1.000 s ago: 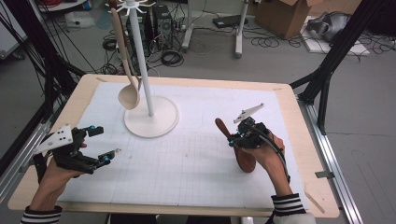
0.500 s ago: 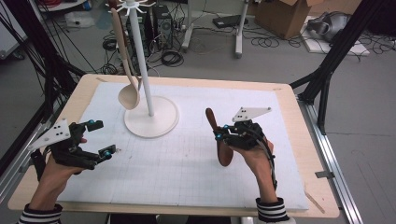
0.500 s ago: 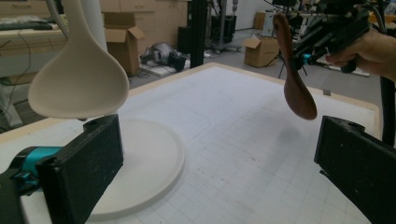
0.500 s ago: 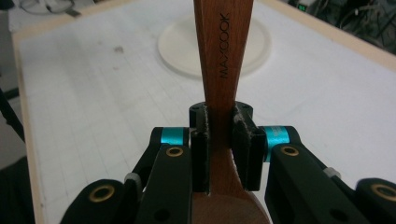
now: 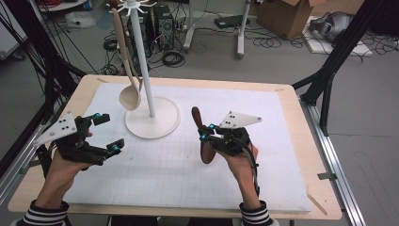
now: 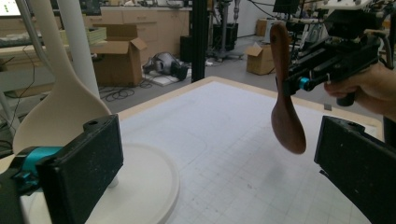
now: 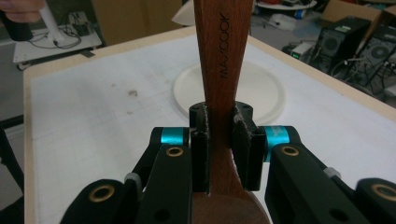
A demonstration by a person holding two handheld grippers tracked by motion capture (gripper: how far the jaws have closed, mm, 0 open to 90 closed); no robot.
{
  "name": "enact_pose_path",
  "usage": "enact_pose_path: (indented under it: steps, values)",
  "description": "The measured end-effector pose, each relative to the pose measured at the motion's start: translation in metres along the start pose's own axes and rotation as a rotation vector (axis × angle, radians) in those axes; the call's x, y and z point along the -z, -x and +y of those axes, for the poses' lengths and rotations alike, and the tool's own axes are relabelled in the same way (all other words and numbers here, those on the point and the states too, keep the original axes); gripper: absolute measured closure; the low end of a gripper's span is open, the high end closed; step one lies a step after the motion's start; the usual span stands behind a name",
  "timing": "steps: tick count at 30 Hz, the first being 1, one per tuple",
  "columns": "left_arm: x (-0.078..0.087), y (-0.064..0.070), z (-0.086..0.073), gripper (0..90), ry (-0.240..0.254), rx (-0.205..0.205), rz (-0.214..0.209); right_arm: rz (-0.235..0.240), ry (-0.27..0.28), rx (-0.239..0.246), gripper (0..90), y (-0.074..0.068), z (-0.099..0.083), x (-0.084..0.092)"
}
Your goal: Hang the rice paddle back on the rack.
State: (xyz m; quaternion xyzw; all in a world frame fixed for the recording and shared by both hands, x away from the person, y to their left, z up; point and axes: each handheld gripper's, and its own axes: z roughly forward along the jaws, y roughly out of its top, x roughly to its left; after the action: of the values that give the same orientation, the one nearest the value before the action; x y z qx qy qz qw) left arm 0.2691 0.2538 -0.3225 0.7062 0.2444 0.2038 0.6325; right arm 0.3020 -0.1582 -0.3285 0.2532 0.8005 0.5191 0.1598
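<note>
High view first: the right gripper [image 5: 205,132] is clenched on the neck of a dark wooden spoon [image 5: 203,140], handle tip up and tilted toward the white stand [image 5: 151,120], bowl hanging just above the white mat [image 5: 244,160]. The left gripper [image 5: 107,133] sits near the table's left edge with its jaws spread wide and nothing between them. A pale ladle [image 5: 128,89] already hangs from the stand's top hooks, beside the pole.

Left gripper view: the released black pads [image 6: 84,172] frame the dark spoon [image 6: 286,116] carried in the air, with the pale ladle [image 6: 56,112] close on the left.

Right gripper view: the pads [image 7: 243,144] pinch the spoon [image 7: 220,70] where handle meets bowl, and the stand's round base [image 7: 254,93] lies ahead.

Judging from this, the spoon is bound for a free hook. Doing that well means lifting the handle tip to hook height while keeping the grip square, and approaching on the side away from the ladle, which, with the pole, is the main obstacle.
</note>
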Motion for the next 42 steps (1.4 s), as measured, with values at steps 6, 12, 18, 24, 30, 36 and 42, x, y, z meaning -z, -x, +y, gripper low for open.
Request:
enact_pose_path:
  steps: [6, 12, 18, 24, 30, 36, 42]
  values:
    - [-0.008, 0.005, 0.009, 1.7, 0.009, -0.001, -0.019, 0.016, 0.027, 0.019, 79.1, -0.011, 0.004, -0.012]
    - [-0.022, 0.009, 0.02, 1.7, 0.011, -0.02, -0.044, 0.023, 0.058, 0.032, 79.1, -0.019, 0.008, -0.021]
    - [-0.04, 0.014, 0.027, 1.7, 0.006, -0.013, -0.069, 0.023, 0.083, 0.033, 79.1, -0.024, 0.011, -0.029]
    - [-0.062, 0.021, 0.034, 1.7, -0.009, -0.021, -0.094, 0.029, 0.097, 0.028, 79.1, -0.028, 0.012, -0.036]
    - [-0.074, 0.024, 0.039, 1.7, -0.021, -0.025, -0.1, 0.041, 0.106, 0.029, 79.1, -0.031, 0.013, -0.039]
    - [-0.084, 0.029, 0.041, 1.7, -0.025, -0.018, -0.101, 0.045, 0.122, 0.033, 79.1, -0.035, 0.014, -0.045]
    - [-0.095, 0.034, 0.044, 1.7, -0.033, -0.027, -0.081, 0.046, 0.129, 0.034, 79.0, -0.039, 0.016, -0.048]
